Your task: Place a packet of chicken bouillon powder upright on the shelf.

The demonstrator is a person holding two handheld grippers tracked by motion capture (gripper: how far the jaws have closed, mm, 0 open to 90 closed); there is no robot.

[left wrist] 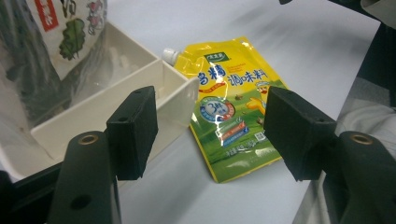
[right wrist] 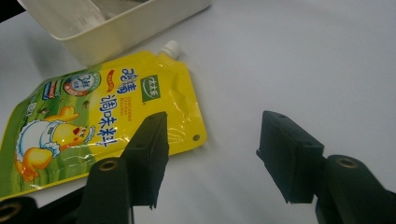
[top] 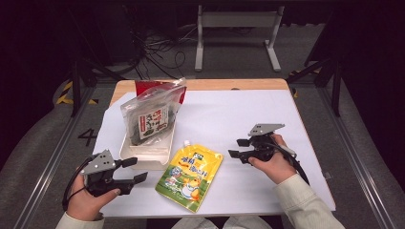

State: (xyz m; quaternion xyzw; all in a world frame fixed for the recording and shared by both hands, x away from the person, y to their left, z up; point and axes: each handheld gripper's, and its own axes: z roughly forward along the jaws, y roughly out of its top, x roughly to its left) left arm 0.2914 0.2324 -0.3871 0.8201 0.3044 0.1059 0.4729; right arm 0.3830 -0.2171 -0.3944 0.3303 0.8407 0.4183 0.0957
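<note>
I hold my left gripper (top: 136,170) low beside the near wall of the cream plastic tray with two compartments (top: 143,160), its jaws released and empty, and my right gripper (top: 237,148) waits to the right with jaws apart and nothing between them. The flat yellow seasoning pouch with a white spout (top: 190,176) lies on the white table cover (top: 248,114), between my two grippers and just beside the tray. Its long axis runs diagonally, with the spout (right wrist: 170,46) pointing away from me toward the tray corner. To take it well, I think I should approach a thin side edge low, close on the edge, and lift slowly so the soft pouch does not fold or slide away.
</note>
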